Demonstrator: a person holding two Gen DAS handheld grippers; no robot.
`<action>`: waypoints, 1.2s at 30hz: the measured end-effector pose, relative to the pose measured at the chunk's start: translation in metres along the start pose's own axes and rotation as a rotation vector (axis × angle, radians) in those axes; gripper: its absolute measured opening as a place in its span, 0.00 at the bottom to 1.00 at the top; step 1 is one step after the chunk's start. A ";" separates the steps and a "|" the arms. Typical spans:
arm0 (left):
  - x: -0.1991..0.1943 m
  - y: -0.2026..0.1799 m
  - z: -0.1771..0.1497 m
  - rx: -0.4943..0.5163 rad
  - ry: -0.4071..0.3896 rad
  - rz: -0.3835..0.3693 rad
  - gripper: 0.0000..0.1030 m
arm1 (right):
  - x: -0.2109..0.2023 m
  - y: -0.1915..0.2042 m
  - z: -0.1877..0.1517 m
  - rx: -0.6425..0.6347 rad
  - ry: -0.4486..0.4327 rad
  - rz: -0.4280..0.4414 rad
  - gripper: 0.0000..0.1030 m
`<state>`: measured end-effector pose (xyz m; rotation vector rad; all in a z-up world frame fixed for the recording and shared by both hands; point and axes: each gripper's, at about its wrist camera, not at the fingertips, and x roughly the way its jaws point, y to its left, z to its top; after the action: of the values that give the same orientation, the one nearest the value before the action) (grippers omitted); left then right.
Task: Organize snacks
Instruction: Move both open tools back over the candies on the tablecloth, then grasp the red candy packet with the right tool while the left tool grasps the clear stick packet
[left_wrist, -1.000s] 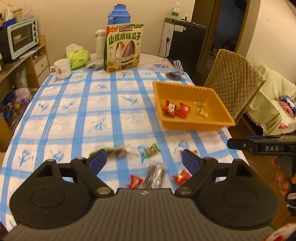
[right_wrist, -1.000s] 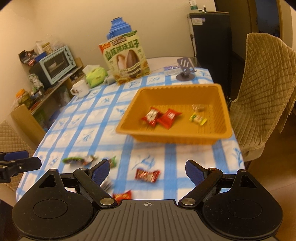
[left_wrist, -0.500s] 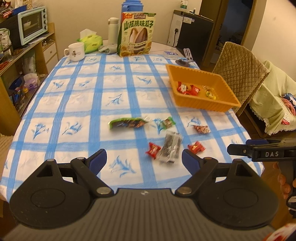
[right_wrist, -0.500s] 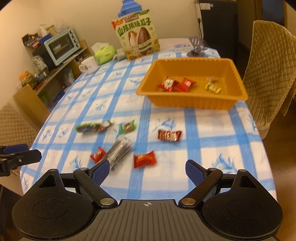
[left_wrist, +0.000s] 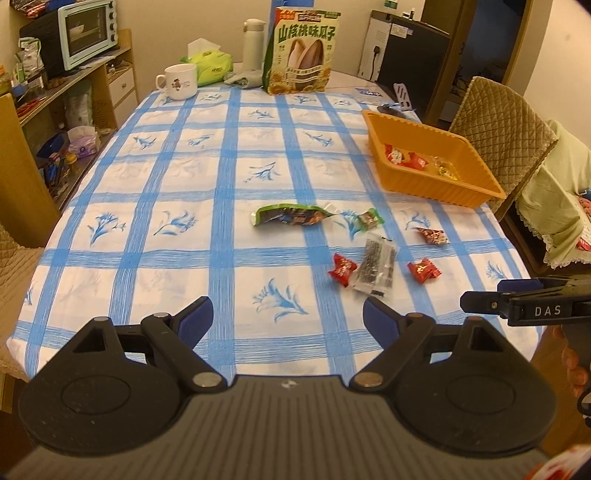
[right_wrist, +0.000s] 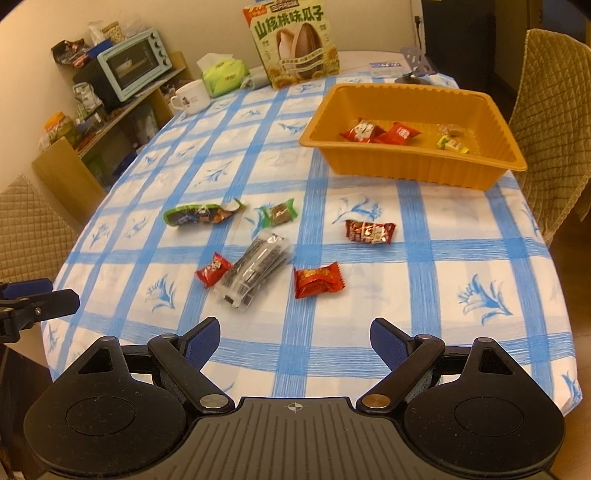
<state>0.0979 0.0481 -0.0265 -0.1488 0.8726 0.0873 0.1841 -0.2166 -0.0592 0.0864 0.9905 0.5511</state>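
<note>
Your left gripper (left_wrist: 286, 314) and right gripper (right_wrist: 295, 336) both hover spread wide, holding nothing. Just ahead of them loose snacks lie scattered, among them a clear dark-stick packet (right_wrist: 256, 269) and a red candy (right_wrist: 317, 280). Farther ahead to the right sits the orange tray (right_wrist: 413, 168).

Warm, yellowish indoor light fills both views, fairly even, with soft faint shadows under the wrappers. Fisheye distortion bends the tablecloth (left_wrist: 221, 206) edges and darkens the corners. Focus is sharp throughout; a doorway (left_wrist: 480, 40) at top right is dark.
</note>
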 end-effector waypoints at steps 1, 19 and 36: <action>0.001 0.000 0.000 0.000 0.000 0.005 0.85 | 0.003 0.001 0.000 -0.003 0.005 0.001 0.86; 0.027 -0.003 0.011 -0.001 0.022 0.048 0.84 | 0.045 -0.017 0.012 0.035 0.059 0.057 0.61; 0.047 -0.004 0.016 -0.015 0.058 0.062 0.84 | 0.083 -0.035 0.029 0.128 0.089 0.079 0.50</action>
<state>0.1408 0.0481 -0.0523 -0.1383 0.9347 0.1482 0.2567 -0.2016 -0.1172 0.2179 1.1121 0.5675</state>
